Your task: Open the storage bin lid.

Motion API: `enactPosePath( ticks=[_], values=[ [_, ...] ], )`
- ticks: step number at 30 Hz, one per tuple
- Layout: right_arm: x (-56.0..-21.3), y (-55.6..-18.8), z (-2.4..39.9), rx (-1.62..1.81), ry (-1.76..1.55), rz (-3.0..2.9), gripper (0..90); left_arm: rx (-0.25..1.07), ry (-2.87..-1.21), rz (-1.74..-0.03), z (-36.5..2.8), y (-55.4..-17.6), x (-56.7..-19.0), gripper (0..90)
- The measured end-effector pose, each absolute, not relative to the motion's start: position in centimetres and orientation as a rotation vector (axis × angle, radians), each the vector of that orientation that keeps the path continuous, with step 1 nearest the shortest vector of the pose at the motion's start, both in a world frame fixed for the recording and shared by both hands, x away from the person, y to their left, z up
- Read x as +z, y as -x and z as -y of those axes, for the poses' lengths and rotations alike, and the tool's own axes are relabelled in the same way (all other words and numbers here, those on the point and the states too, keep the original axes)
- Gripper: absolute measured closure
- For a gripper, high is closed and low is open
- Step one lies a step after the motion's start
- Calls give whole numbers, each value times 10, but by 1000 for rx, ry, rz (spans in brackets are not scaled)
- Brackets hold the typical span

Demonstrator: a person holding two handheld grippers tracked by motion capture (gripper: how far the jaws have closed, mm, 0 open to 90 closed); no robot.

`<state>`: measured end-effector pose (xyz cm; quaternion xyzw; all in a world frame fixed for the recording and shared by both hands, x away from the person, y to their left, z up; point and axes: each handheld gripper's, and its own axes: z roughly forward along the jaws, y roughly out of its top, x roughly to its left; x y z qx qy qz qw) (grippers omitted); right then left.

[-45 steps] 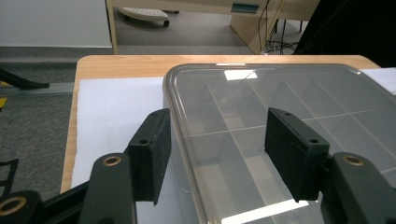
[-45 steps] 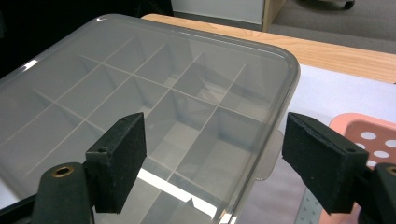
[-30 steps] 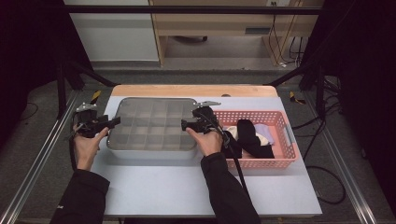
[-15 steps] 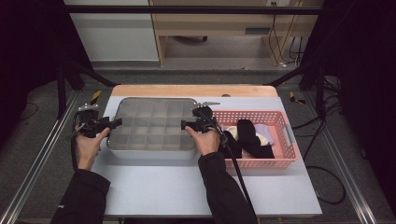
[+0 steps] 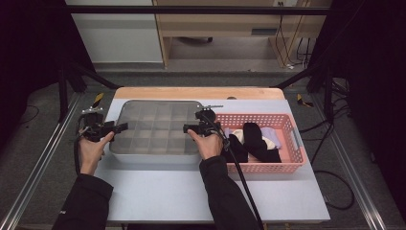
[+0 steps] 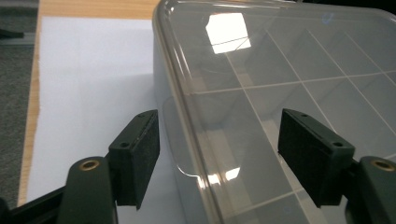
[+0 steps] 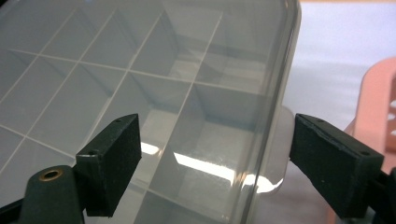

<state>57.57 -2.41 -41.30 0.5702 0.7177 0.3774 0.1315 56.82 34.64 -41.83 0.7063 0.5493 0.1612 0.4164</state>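
Jaws of the left gripper [image 6: 219, 161] are standing spread wide in the left gripper view, straddling the rounded rim of the clear compartment box [image 6: 289, 79]: one pad is hanging outside over the white table [image 6: 93, 70], the other over the lid, and neither is pressing on the plastic. They have just been opening. In the right gripper view the right gripper [image 7: 215, 161] is sitting likewise spread across the opposite edge of the box, one pad above the divided lid at lower left, the other at lower right beside the pink basket [image 7: 378, 102], with no pad touching.

In the high view the box [image 5: 155, 127] is lying left of centre, flat on the table, with the left gripper [image 5: 119, 127] at its left edge and the right gripper [image 5: 186, 128] at its right edge; the basket [image 5: 297, 139], holding dark and pale cloth, is sitting just right of it.

Compared with a second ago, the left gripper's jaws are standing wider, while box, basket and both hands are lying where they were.
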Motion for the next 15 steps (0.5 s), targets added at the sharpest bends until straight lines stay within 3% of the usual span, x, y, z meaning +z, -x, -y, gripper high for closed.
enactPosePath(
  ticks=[10, 15],
  values=[
    [-415, -578, 23, 1098, -1665, -2125, 141, 354, -1776, -1397, -342, -570, -420, 214],
    [-414, -579, 25, 1099, -1683, -2128, 190, 327, -1711, -1439, -349, -569, -418, 326]
  ],
)
